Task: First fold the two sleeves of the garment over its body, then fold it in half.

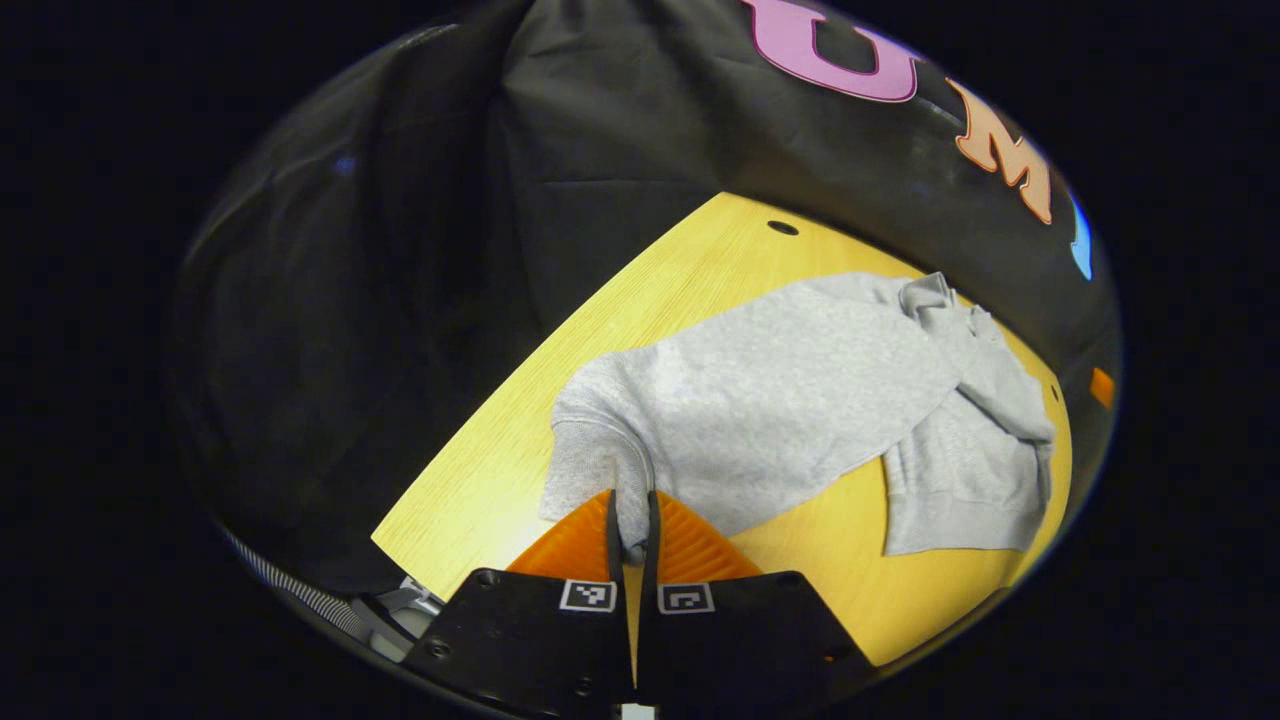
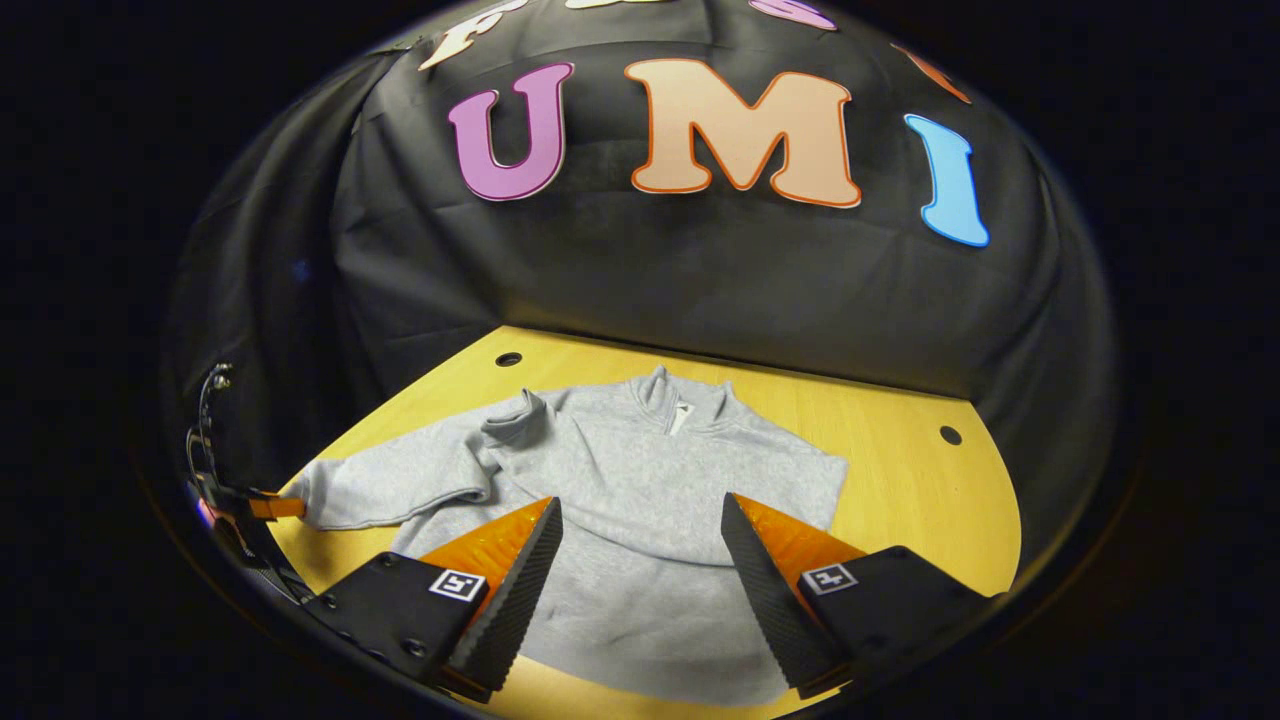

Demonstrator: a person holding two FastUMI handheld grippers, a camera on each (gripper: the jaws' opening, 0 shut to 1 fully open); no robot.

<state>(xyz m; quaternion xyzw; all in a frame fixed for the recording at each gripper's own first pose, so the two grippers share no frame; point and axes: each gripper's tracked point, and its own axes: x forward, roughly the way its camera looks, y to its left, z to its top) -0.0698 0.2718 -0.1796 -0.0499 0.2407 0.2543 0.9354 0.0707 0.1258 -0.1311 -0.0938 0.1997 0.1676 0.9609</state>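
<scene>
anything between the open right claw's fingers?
Yes: in the right gripper view the grey sweatshirt's body lies flat on the wooden table in the gap of the right claw, below it.

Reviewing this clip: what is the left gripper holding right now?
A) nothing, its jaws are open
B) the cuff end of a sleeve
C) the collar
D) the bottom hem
B: in the left gripper view, the left gripper has its jaws closed on the sleeve end of the grey sweatshirt.

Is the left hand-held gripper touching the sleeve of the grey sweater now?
Touching. In the left gripper view, the left hand-held gripper has both fingers closed on the cuff end of the sleeve of the sweater, with the fabric pinched between them.
</scene>
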